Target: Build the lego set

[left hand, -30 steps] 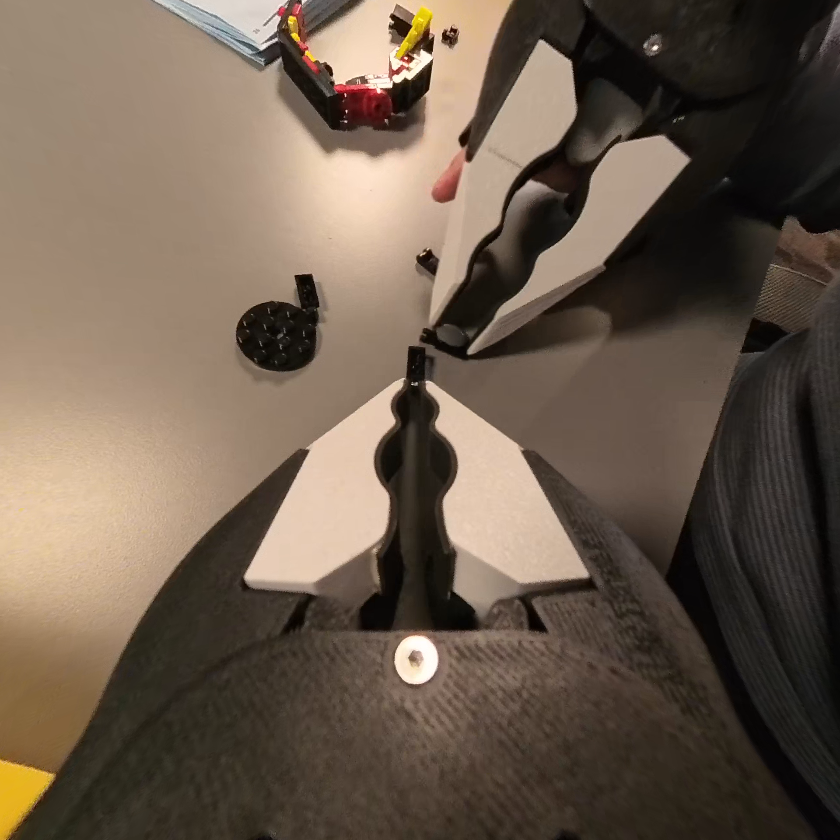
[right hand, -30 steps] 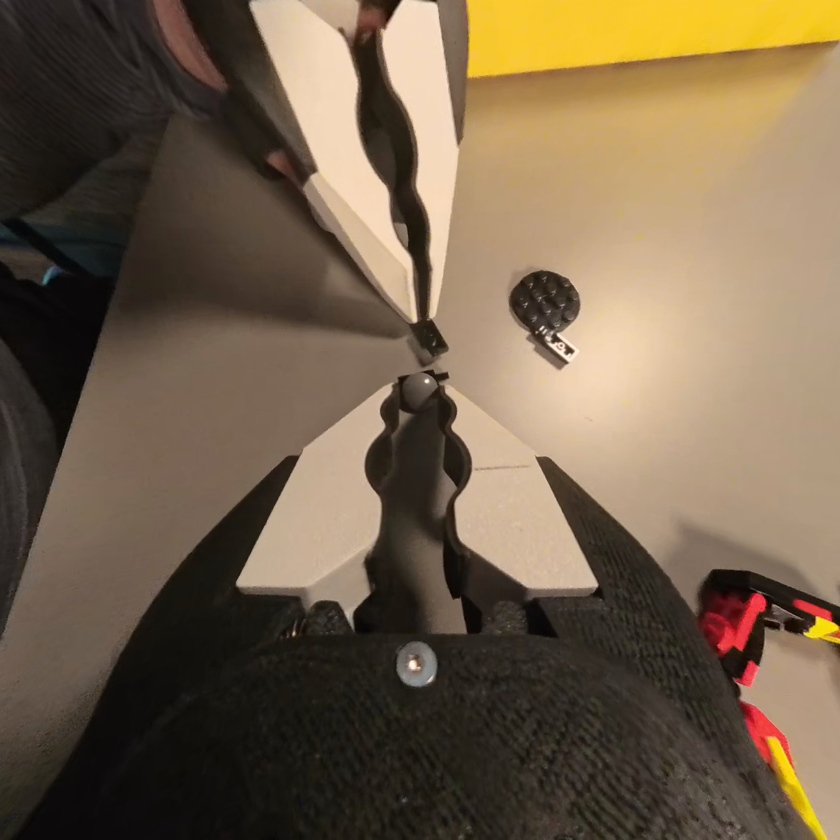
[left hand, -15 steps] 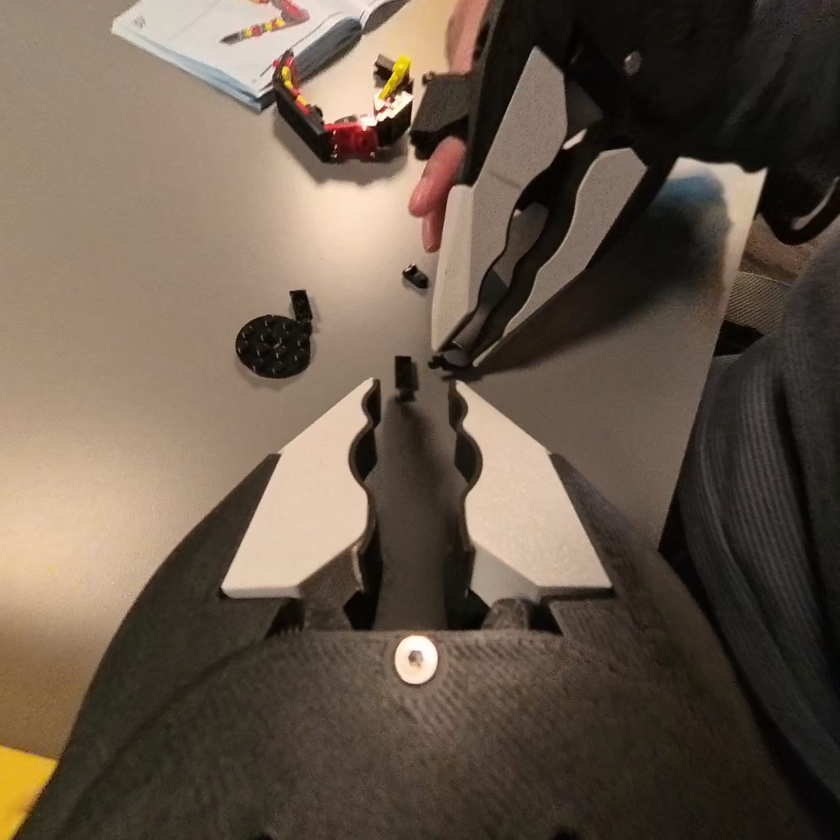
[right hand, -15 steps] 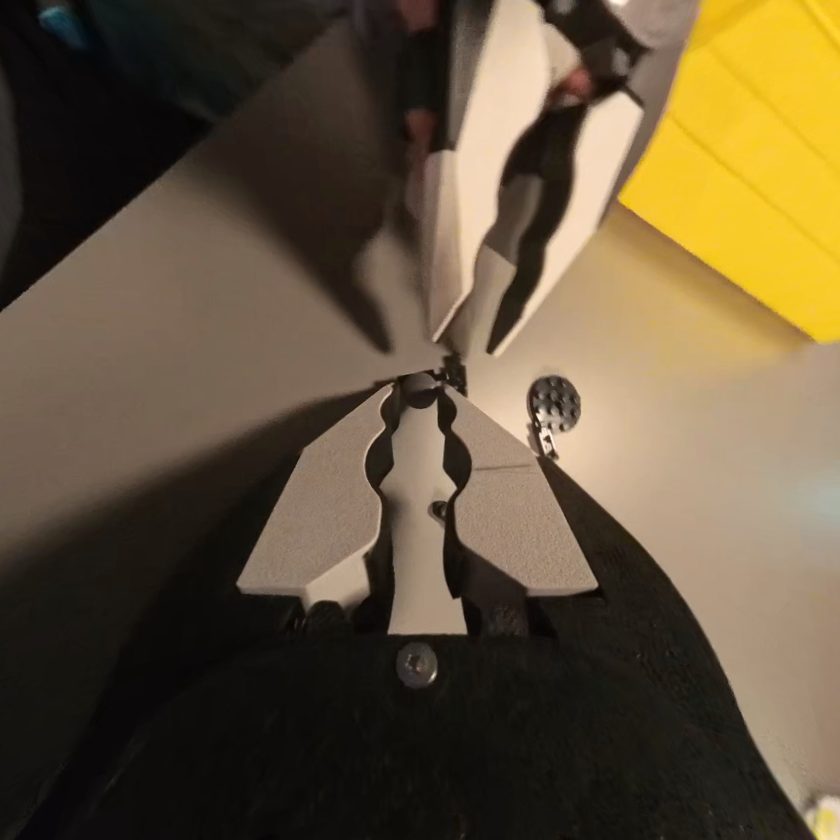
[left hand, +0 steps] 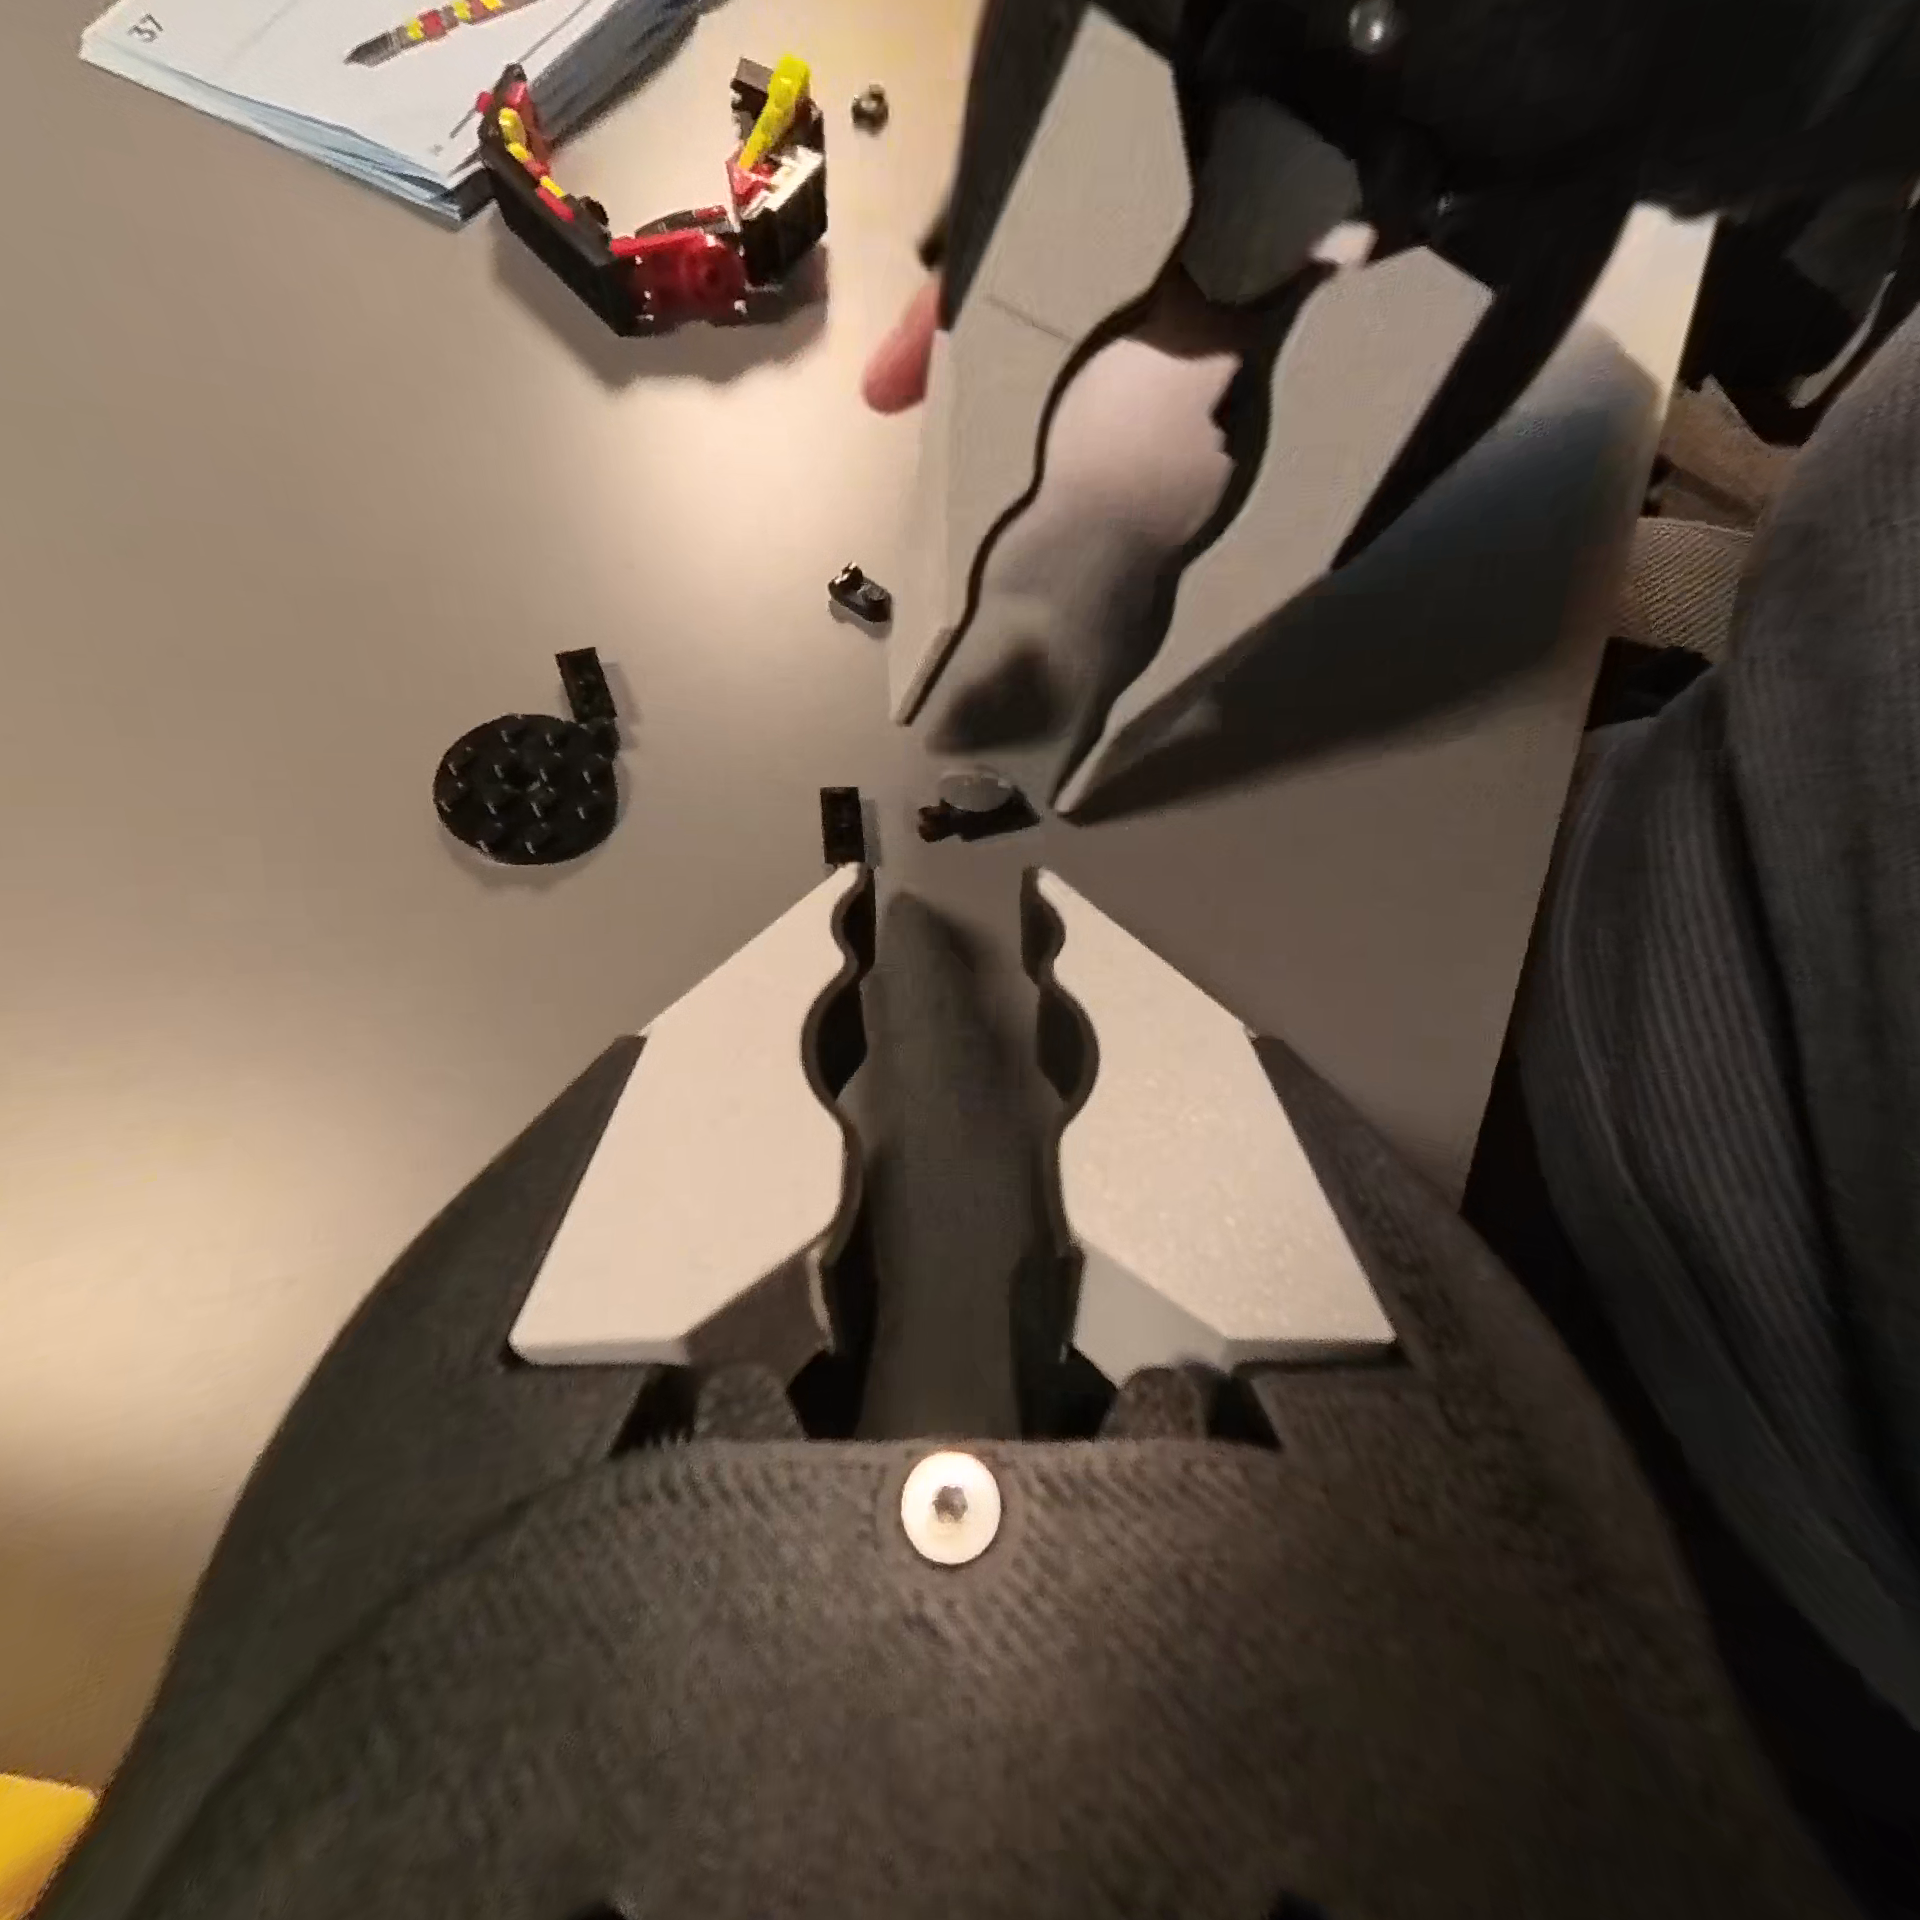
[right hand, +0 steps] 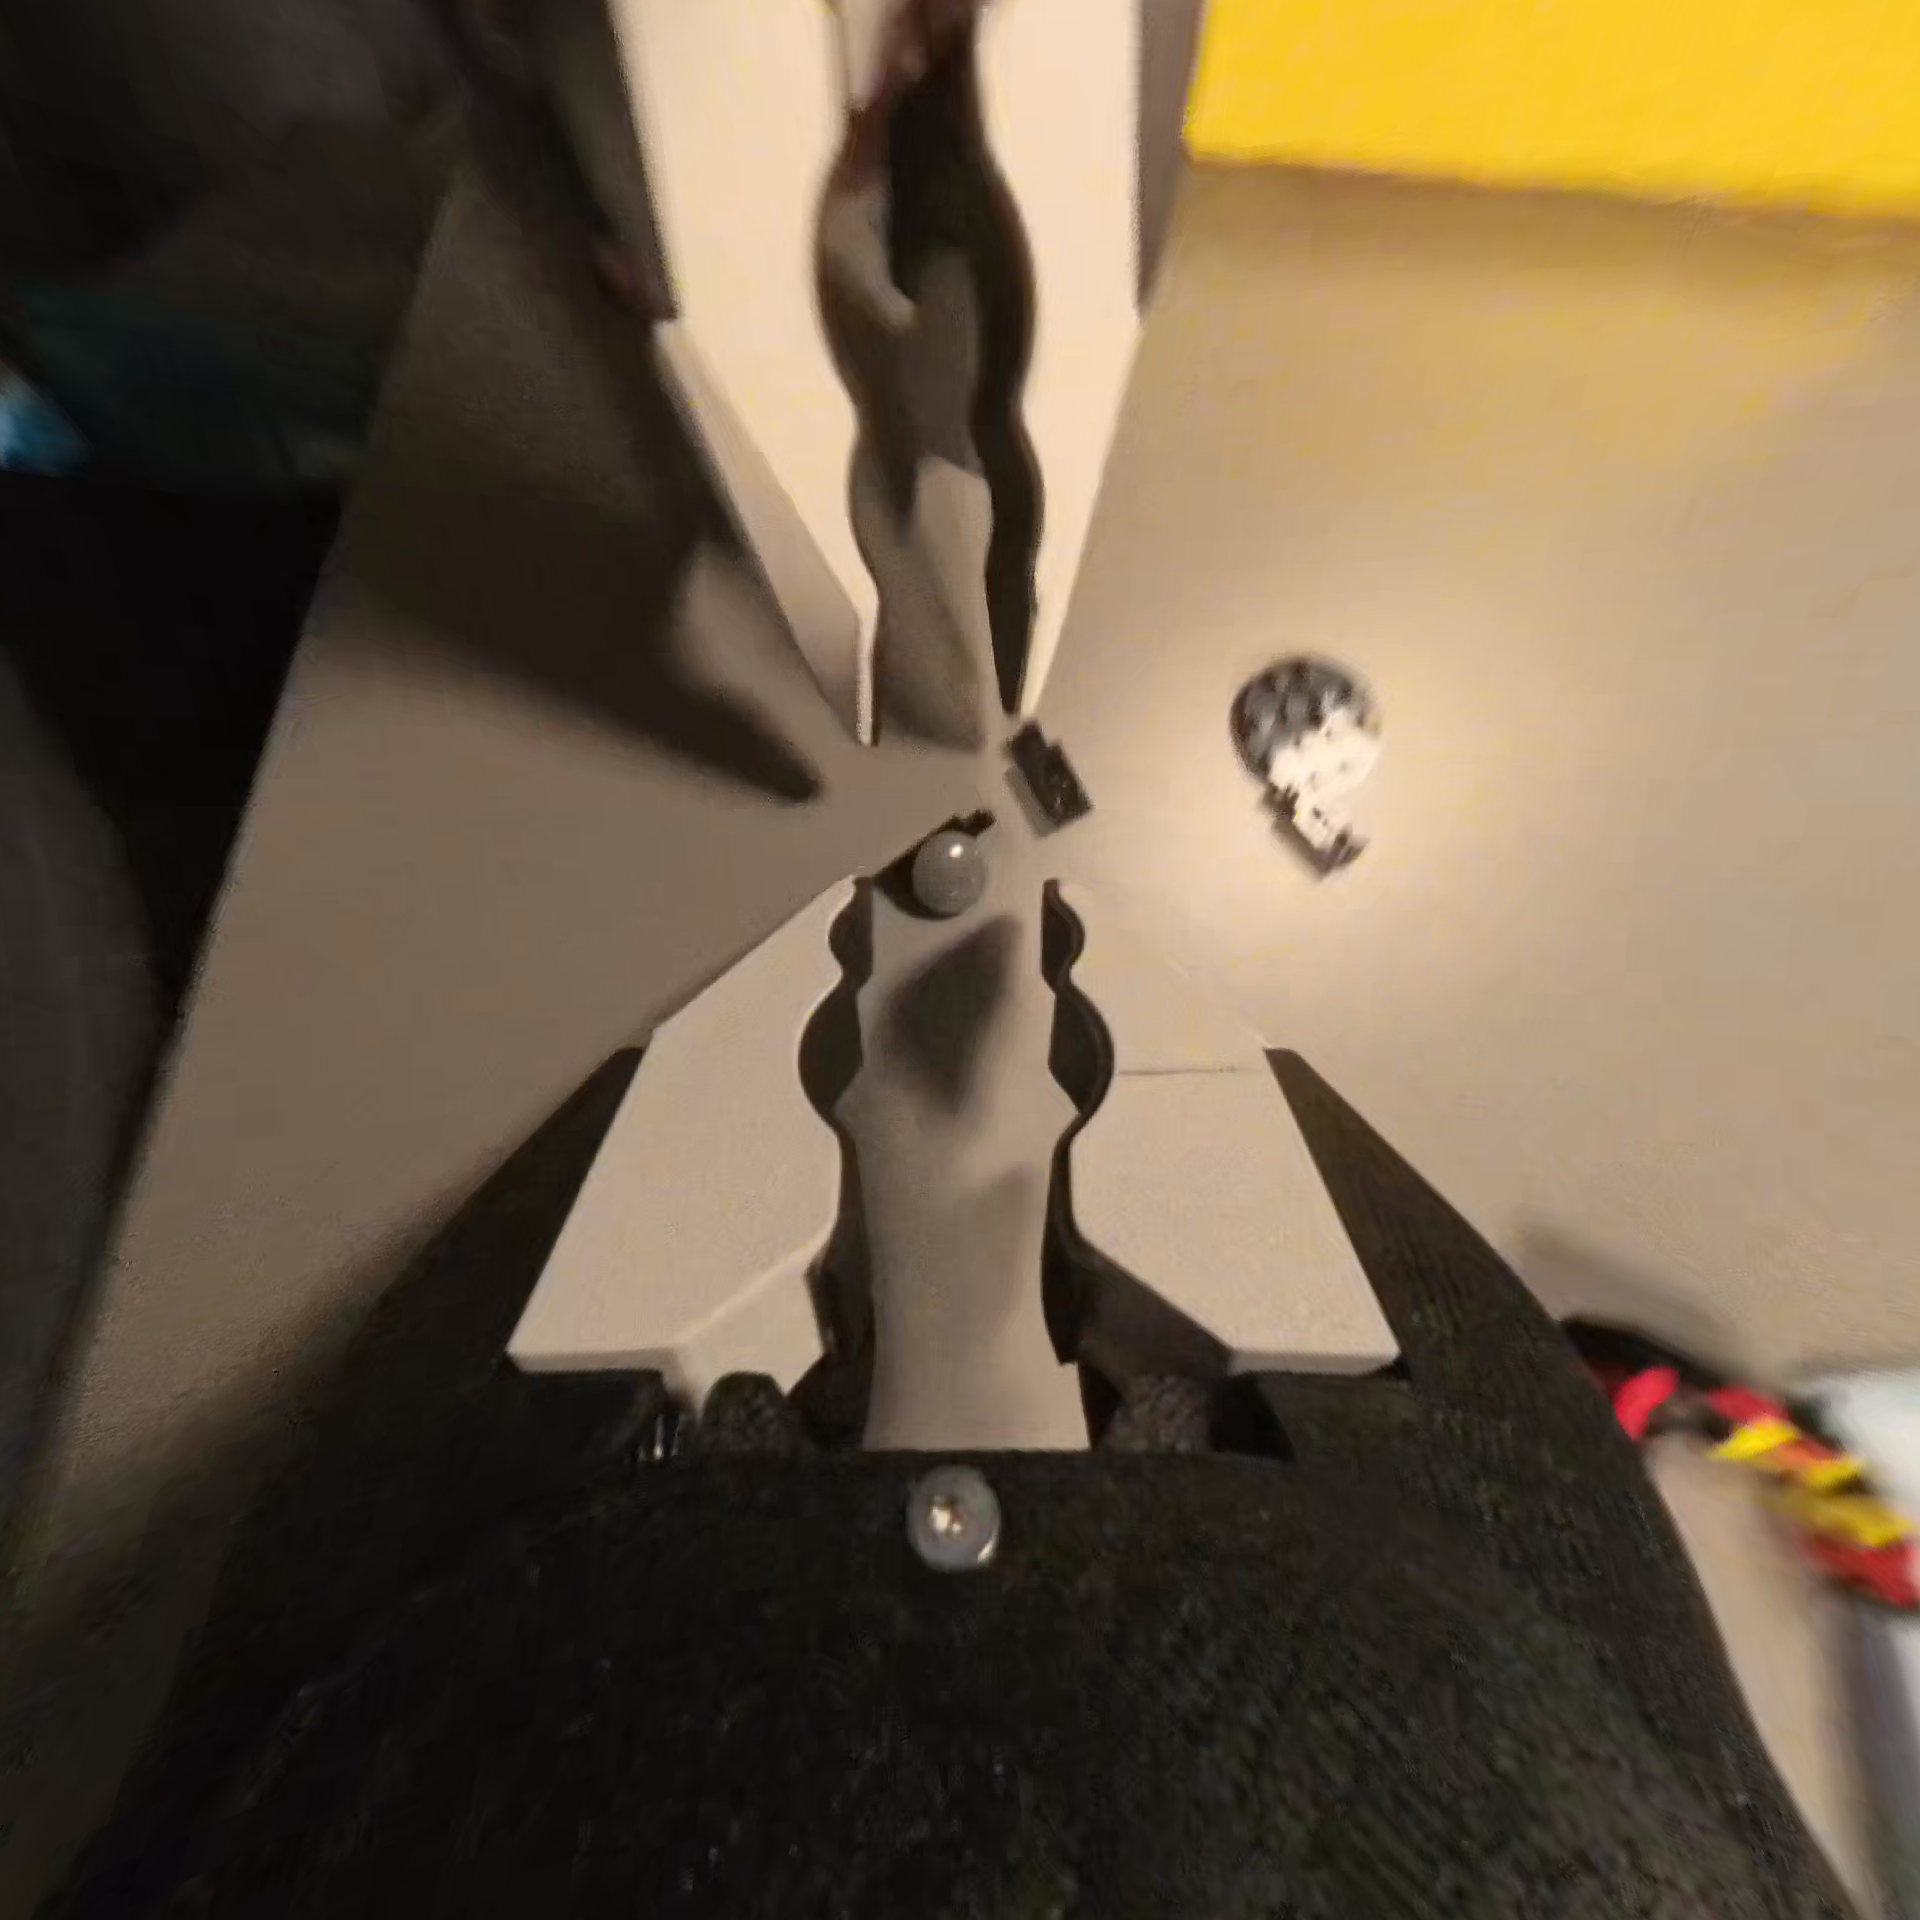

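My left gripper [left hand: 951, 878] is open and empty. A small black plate [left hand: 842, 824] lies on the table just past its left fingertip. My right gripper [right hand: 956, 883] is open too. A black piece with a round grey top [right hand: 945, 873] sits on the table at its left fingertip, loose. In the left wrist view this piece [left hand: 977, 805] lies under the tips of the right gripper [left hand: 992, 764]. The two grippers face each other tip to tip; the left gripper [right hand: 940, 727] and the small plate [right hand: 1049, 779] also show in the right wrist view.
A round black plate [left hand: 525, 790] with a small black plate [left hand: 587, 681] beside it lies to the left. A red, black and yellow assembly [left hand: 665, 229] and an instruction booklet [left hand: 312, 83] lie at the back. A tiny black piece [left hand: 860, 594] is nearby. The table edge and a person's clothing [left hand: 1766, 1039] are on the right. Only a small space, under 4 cm, lies between the two pairs of fingers.
Both grippers have opened. The left let go of the small black plate and the right let go of the grey-topped piece; both pieces now lie on the table between the tips.
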The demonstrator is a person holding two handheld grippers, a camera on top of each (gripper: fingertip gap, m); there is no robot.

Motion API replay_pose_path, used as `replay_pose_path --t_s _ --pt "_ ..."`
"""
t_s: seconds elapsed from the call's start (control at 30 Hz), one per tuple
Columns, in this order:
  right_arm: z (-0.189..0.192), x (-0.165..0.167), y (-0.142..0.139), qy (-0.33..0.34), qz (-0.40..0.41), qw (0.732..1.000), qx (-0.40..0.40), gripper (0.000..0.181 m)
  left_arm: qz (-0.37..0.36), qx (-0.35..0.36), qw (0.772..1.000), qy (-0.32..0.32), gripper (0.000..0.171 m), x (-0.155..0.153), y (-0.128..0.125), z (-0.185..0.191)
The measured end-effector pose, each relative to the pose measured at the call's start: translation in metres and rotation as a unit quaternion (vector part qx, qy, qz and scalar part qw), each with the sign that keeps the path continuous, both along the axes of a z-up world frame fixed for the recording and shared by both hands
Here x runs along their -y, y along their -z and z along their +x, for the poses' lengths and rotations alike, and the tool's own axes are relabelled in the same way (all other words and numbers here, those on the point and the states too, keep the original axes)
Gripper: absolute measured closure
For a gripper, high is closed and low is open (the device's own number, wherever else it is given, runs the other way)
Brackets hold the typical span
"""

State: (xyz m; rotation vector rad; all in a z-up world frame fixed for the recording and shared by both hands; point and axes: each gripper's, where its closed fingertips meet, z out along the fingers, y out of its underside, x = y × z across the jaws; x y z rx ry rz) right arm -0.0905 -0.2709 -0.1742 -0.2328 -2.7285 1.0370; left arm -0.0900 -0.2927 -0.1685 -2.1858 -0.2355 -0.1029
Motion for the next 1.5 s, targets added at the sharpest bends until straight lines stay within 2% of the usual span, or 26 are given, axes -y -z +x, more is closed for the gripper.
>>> replay_pose_path --t_s 0.1,0.17,0.27,0.4,0.53,0.8,0.93,1.03,1.2,1.33,1.5 --pt "0.01 0.008 -0.002 0.124 -0.08 0.984 0.1 0.147 0.008 0.015 1.0 -0.014 0.145 0.001 -0.002 -0.004" --pt "0.009 0.008 -0.002 0.193 -0.102 0.97 0.109 0.149 0.017 0.017 0.999 -0.021 0.145 0.001 -0.004 -0.007" --pt "0.003 0.003 0.003 0.247 -0.093 0.962 0.064 0.152 0.027 0.012 0.999 -0.03 0.145 0.002 -0.007 -0.009" --pt "-0.003 0.002 0.004 0.261 -0.086 0.961 0.039 0.162 0.02 0.023 0.999 -0.041 0.145 0.002 -0.005 -0.013" --pt "-0.005 0.002 0.004 0.231 -0.078 0.969 0.036 0.167 -0.002 0.038 0.998 -0.042 0.146 0.002 0.003 -0.013" --pt "-0.001 0.01 0.002 0.059 -0.06 0.995 -0.048 0.174 -0.003 0.038 0.998 -0.048 0.151 0.002 0.003 -0.015" --pt "-0.001 0.012 0.0 -0.019 -0.049 0.993 -0.102 0.177 0.0 0.038 0.999 -0.038 0.151 0.002 0.002 -0.012" --pt "0.002 0.013 0.001 -0.05 -0.048 0.992 -0.106 0.178 0.028 0.024 0.999 -0.02 0.152 0.001 -0.007 -0.006" --pt "0.002 0.012 -0.003 -0.058 -0.07 0.992 -0.086 0.166 0.009 0.064 0.998 -0.012 0.155 0.001 0.0 0.008" --pt "-0.002 0.011 -0.008 -0.062 -0.09 0.991 -0.078 0.159 -0.002 0.062 0.998 -0.025 0.161 0.001 0.003 0.006" --pt "-0.002 0.016 -0.004 -0.094 -0.083 0.99 -0.058 0.139 -0.002 0.065 0.997 -0.033 0.163 0.0 0.003 0.005"
